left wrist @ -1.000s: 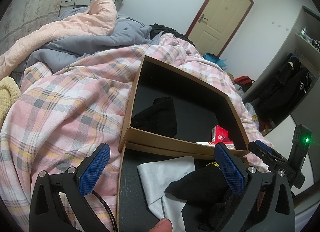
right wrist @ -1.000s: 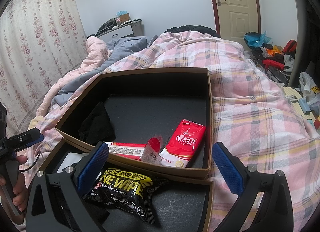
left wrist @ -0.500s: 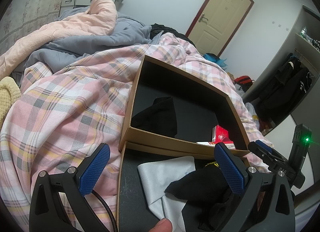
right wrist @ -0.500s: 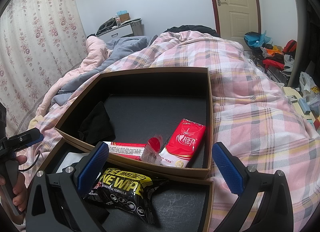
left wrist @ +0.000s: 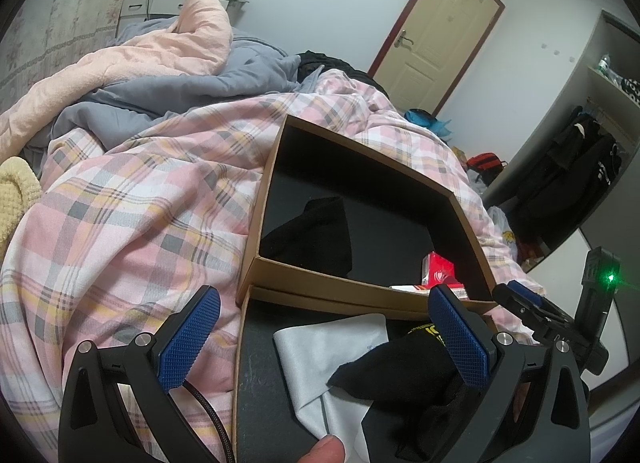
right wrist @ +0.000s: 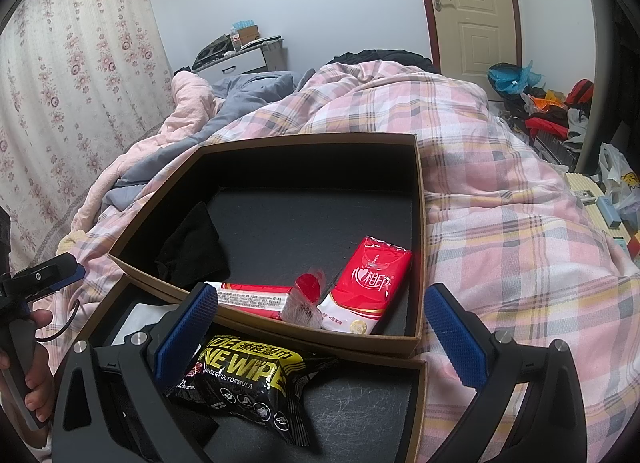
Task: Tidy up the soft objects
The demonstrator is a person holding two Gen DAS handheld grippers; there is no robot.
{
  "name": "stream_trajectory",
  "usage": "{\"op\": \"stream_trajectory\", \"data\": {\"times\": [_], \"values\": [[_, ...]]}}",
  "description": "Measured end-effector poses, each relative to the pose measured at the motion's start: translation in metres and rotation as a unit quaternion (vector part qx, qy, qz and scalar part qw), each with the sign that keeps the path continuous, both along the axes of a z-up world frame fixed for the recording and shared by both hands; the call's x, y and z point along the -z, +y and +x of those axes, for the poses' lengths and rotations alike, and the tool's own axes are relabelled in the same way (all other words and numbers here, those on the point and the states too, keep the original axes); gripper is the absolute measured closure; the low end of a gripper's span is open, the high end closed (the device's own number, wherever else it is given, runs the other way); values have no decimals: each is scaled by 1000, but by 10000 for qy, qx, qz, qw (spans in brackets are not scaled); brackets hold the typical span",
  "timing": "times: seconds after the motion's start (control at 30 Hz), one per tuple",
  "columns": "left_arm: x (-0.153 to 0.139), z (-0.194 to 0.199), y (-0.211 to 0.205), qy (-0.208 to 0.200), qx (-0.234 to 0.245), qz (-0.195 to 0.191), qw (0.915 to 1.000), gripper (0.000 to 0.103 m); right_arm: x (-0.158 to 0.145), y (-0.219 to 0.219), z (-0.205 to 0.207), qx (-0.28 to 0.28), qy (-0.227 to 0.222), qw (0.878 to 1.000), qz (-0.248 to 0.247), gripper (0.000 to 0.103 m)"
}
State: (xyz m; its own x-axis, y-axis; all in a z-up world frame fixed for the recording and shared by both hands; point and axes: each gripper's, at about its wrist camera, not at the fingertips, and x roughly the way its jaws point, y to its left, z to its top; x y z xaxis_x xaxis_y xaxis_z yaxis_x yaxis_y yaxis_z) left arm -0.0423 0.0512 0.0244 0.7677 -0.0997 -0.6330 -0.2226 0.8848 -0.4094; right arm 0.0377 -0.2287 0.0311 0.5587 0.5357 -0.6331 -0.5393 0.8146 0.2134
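Observation:
Two brown cardboard boxes with black insides lie on a pink plaid bed. The far box point(left wrist: 464, 215) point(right wrist: 418, 231) holds a black sock point(left wrist: 316, 231) point(right wrist: 192, 247), a red tissue pack point(right wrist: 372, 283) and a red-white packet point(right wrist: 252, 297). The near box point(left wrist: 244, 363) point(right wrist: 416, 407) holds a grey cloth point(left wrist: 328, 359), a second black sock point(left wrist: 400, 371) and a black-yellow wipes pack point(right wrist: 248, 383). My left gripper point(left wrist: 324, 339) stands open above the near box, over the grey cloth. My right gripper point(right wrist: 320, 331) hovers open over the wipes pack, gripping nothing.
Peach and grey blankets point(left wrist: 160, 63) are piled at the bed's far left. A closed door point(left wrist: 436, 31) stands at the back. Clothes hang in a wardrobe point(left wrist: 572, 175) at the right. Bags and clutter point(right wrist: 560, 111) cover the floor beside the bed.

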Motion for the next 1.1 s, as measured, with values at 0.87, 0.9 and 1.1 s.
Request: {"op": "stream_trajectory", "data": {"times": [0.87, 0.9, 1.1], "values": [[-5, 0, -8, -58, 182, 169, 9997, 0, 0, 1, 0, 2, 12, 10000, -6, 0], [-5, 0, -8, -65, 177, 160, 9997, 0, 1, 1, 0, 2, 17, 10000, -16, 0], [-4, -3, -1, -119, 80, 3, 9999, 0, 2, 6, -3, -28, 76, 9998, -177, 0]]}}
